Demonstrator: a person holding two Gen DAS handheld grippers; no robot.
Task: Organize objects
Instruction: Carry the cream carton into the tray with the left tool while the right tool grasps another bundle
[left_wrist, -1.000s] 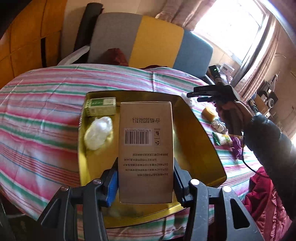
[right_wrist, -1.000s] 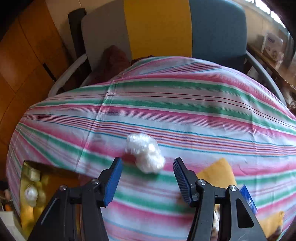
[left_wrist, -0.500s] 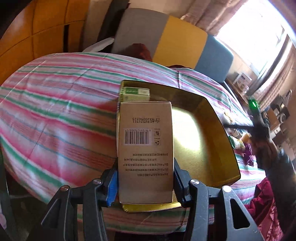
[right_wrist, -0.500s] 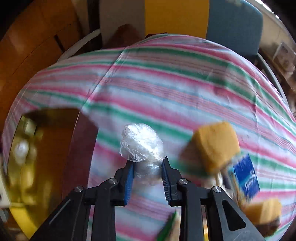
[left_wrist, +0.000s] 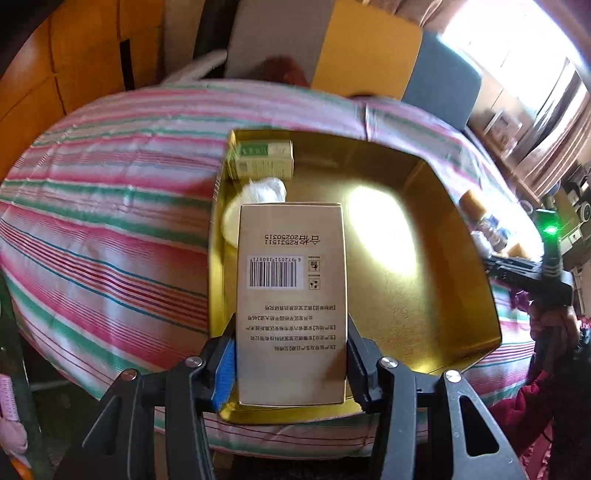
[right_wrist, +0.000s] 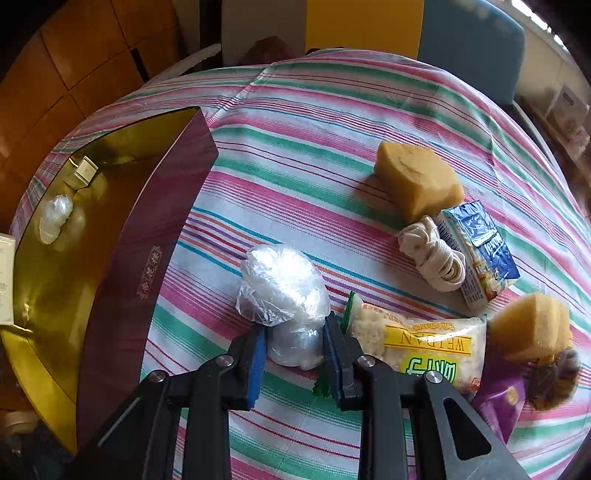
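My left gripper (left_wrist: 291, 354) is shut on a tan carton with a barcode (left_wrist: 291, 291) and holds it over the near left part of the gold-lined box (left_wrist: 417, 280). In the box lie a small green-and-white carton (left_wrist: 264, 158) and a white plastic bundle (left_wrist: 264, 190). My right gripper (right_wrist: 293, 347) is shut on a clear plastic-wrapped bundle (right_wrist: 282, 288) and holds it above the striped tablecloth, right of the box's maroon wall (right_wrist: 147, 251).
On the cloth right of my right gripper lie two yellow sponges (right_wrist: 417, 179) (right_wrist: 532, 328), a coil of white rope (right_wrist: 436, 254), a blue drink carton (right_wrist: 478, 251), a yellow-green snack bag (right_wrist: 421, 350) and a purple packet (right_wrist: 498, 395). A chair (left_wrist: 362, 48) stands behind the table.
My right gripper closed on the plastic bundle and lifted it back toward the near side. My left gripper drew back and left with the tan carton still held.
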